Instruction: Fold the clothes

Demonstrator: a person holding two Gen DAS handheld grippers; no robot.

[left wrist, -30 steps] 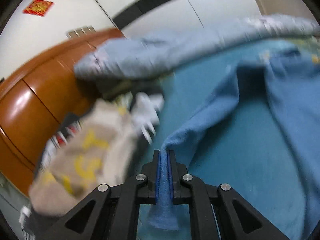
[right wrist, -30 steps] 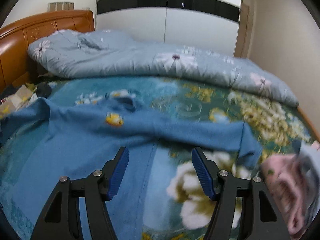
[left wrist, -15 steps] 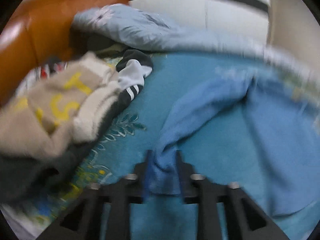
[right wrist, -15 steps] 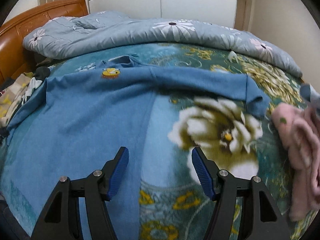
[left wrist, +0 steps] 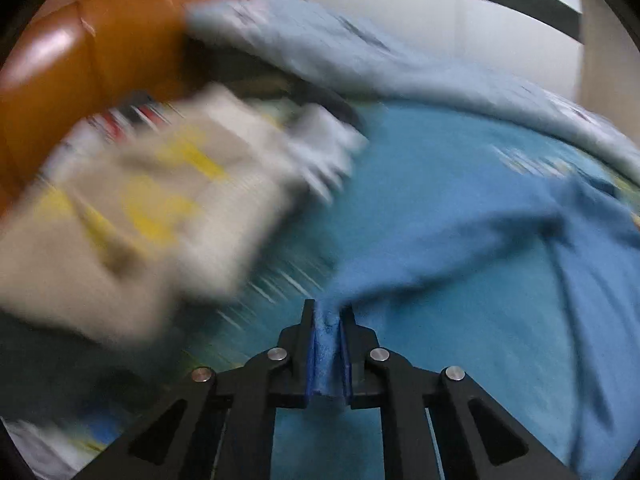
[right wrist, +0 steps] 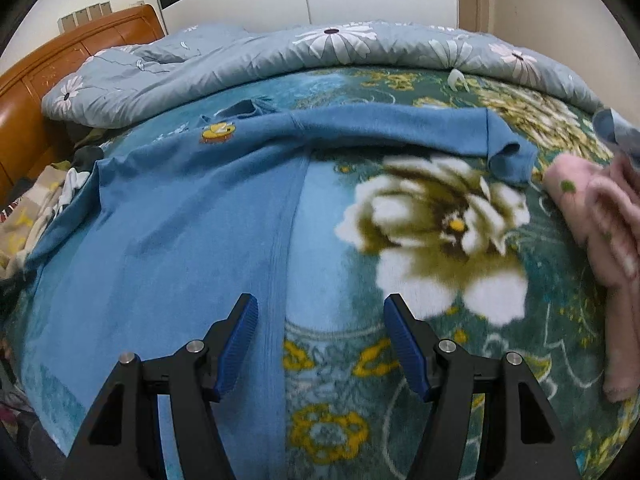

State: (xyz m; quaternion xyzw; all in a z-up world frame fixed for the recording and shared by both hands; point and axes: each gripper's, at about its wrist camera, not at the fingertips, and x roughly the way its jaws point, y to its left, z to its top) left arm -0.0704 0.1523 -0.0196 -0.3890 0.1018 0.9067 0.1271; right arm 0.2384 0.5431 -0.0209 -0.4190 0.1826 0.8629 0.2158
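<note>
The blue sweatshirt is lying spread on the bed toward its headboard side, not yet folded. The left gripper is pinching the cuff of 1 sleeve, jaws nearly closed on it. The right gripper is hovering with jaws wide over the hem, holding nothing, so all folds are remaining.

bed | floral blanket | on it: blue shirt, pink garment, quilt
</note>
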